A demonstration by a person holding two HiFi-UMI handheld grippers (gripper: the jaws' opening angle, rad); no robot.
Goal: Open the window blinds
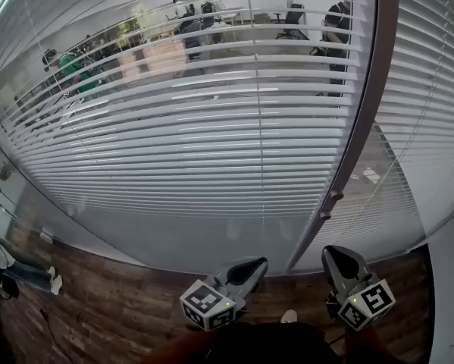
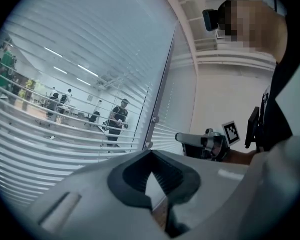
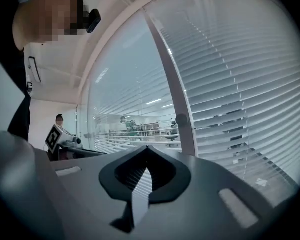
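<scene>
Glass office wall ahead, wood floor (image 1: 98, 309) below. Window blinds (image 1: 211, 135) hang lowered across the wall, with the office visible between the upper slats. Left gripper (image 1: 251, 268) and right gripper (image 1: 340, 258) sit low, below the blinds, not touching them. Dark frame post (image 1: 363, 127) comes down between the two. Both jaw pairs are pressed together with nothing pinched.

The left gripper (image 1: 247, 270) and right gripper (image 1: 340, 262) are grey shells with dark ribbed pads (image 3: 132, 173); each bears a white cube (image 1: 208, 306) with black square markers; the person's clothing (image 1: 272, 349) seems dark
</scene>
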